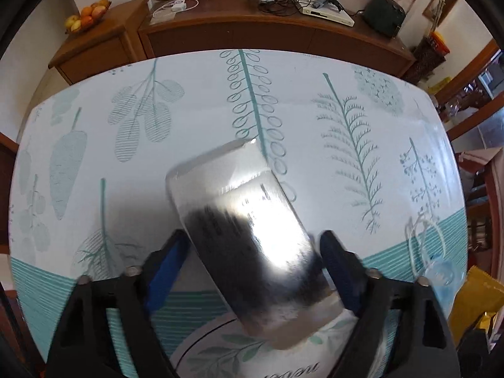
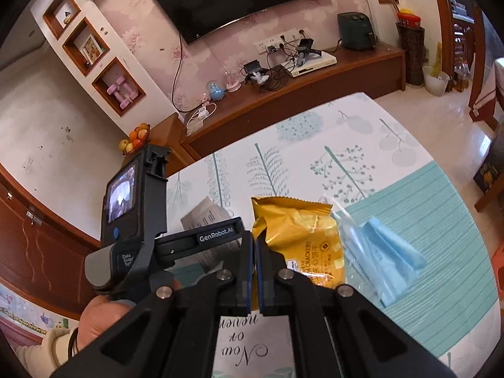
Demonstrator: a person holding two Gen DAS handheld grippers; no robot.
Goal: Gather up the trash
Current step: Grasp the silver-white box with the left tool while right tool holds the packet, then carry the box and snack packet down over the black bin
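Note:
My left gripper [image 1: 252,245] holds a shiny silver can [image 1: 249,220], tilted, between its blue pads above the leaf-patterned table [image 1: 315,72]. Below the can is a white round bin [image 1: 220,346] with leaf print. In the right wrist view my right gripper [image 2: 254,239] is shut on the torn corner of a yellow cracker wrapper [image 2: 302,236] held over the table. A blue face mask in clear plastic [image 2: 384,258] lies just right of the wrapper. The left gripper body [image 2: 217,236] and the can [image 2: 204,217] show at left, over the bin [image 2: 245,349].
A wooden sideboard [image 1: 267,31] with cables, a white box and ornaments stands behind the table. A fruit bowl [image 1: 88,15] sits on a lower cabinet at left. The mask bag [image 1: 438,267] and the wrapper [image 1: 472,302] show at the right edge of the left wrist view.

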